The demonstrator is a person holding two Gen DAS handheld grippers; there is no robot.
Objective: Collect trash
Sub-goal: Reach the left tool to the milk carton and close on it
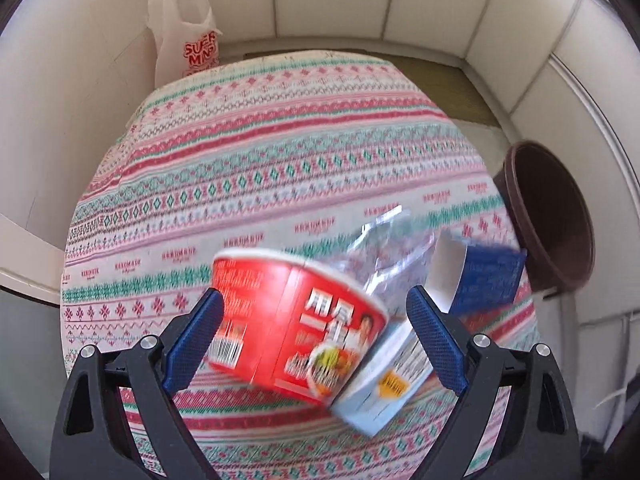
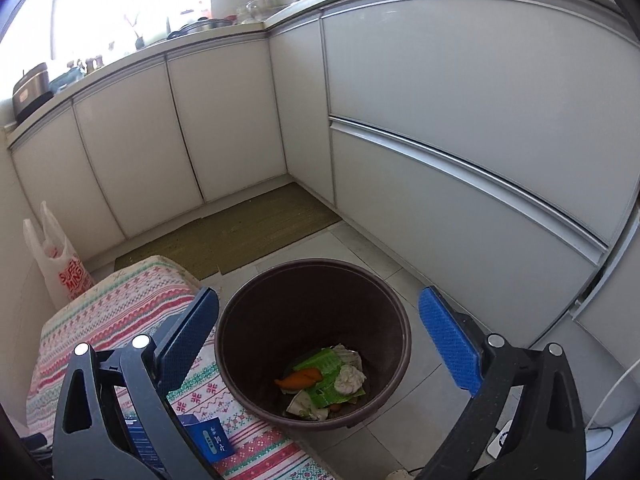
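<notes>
A: Left gripper (image 1: pixel 312 316) — jaws spread wide either side of the red noodle cup (image 1: pixel 296 320), which lies tipped on its side at lower centre of the left wrist view. Blurred, so I can't tell whether either pad touches it.

B: Risks?

A: The cup leans against a pale blue carton (image 1: pixel 380 380), with a crinkled clear wrapper (image 1: pixel 384 248) and a blue box (image 1: pixel 480 276) just behind. Closing off-centre could roll the round cup away or pinch the carton too.

B: And the right side?

A: Right gripper (image 2: pixel 318 340) — fingers apart, nothing between them, above the brown bin (image 2: pixel 316 344) at lower centre, scraps already inside. The bin stands just beside the patterned cloth (image 1: pixel 260 140) — a nudged box could fall to the floor rather than in.
</notes>
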